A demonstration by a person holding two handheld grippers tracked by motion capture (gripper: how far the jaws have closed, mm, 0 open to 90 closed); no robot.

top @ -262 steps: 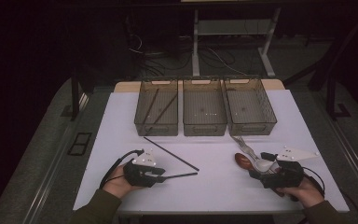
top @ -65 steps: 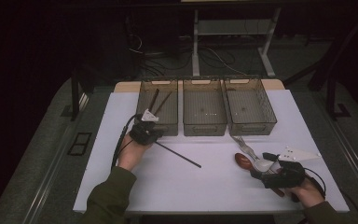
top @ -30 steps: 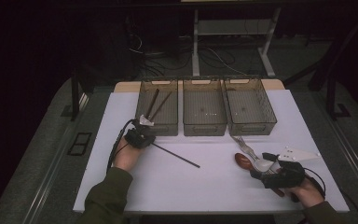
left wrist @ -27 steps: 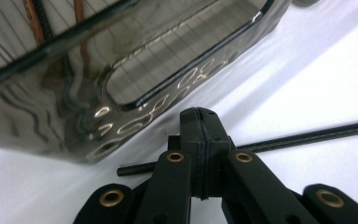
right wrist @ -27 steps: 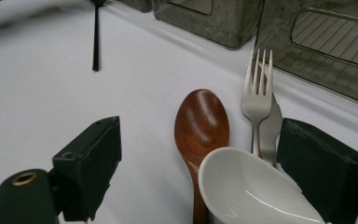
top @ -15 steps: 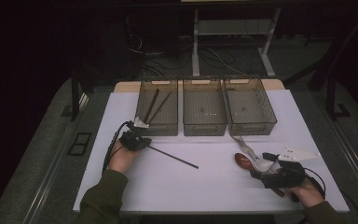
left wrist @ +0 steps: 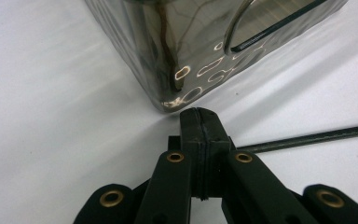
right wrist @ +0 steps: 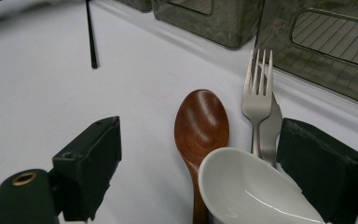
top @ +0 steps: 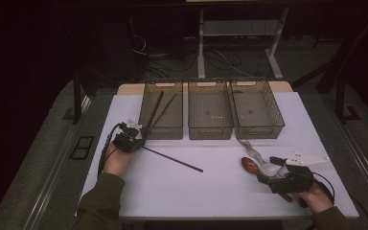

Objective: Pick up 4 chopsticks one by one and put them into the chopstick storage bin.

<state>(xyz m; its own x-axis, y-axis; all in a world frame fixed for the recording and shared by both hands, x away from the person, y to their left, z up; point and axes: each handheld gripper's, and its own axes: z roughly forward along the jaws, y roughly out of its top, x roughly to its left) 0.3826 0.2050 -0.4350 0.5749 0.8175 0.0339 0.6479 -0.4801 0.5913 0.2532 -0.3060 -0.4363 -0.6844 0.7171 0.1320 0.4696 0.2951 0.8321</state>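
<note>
High view: one black chopstick (top: 172, 158) lies slantwise on the white desk (top: 211, 191), its upper end at my left gripper (top: 133, 142), just before the near corner of the left bin (top: 162, 111), which holds two more chopsticks (top: 155, 109). Left gripper view: my jaws are pressed together, empty; the stick runs off beside them. My right gripper (top: 287, 178), jaws spread wide, rests near the desk's near right corner over a wooden spoon (right wrist: 200, 121), white spoon (right wrist: 251, 191) and fork (right wrist: 257, 102). Bare desk lies between my hands.
</note>
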